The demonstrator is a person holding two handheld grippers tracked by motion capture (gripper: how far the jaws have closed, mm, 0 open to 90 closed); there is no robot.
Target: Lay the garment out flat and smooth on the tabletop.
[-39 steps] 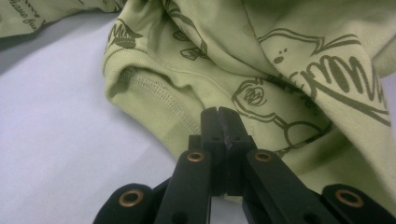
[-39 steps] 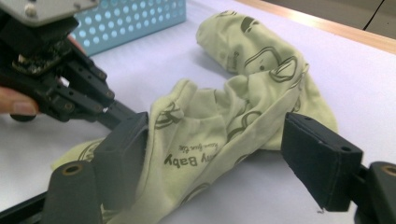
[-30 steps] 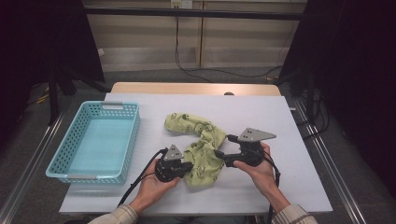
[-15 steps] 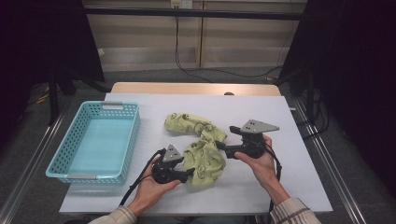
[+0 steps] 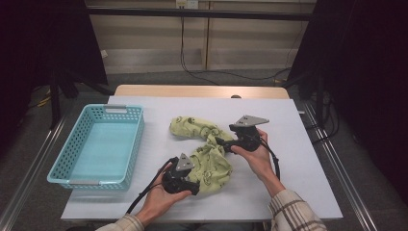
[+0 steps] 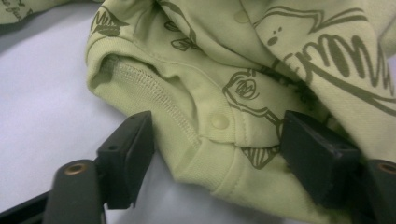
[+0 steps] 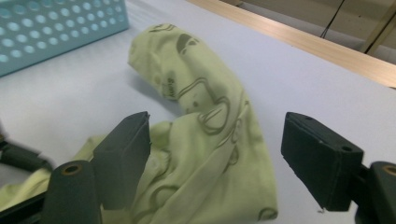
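Plaid sleeves [image 5: 293, 211], black grippers, grey three-cornered plates [image 5: 249, 121], black cables [image 5: 144, 195], seemingly brass-coloured screws [image 6: 74, 168]

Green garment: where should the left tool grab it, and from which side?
Grip the ribbed, stitched hem by the snap button of the green garment, coming in level from its near-left corner. That folded edge already lies between the left tool's open jaws, raised off the table.
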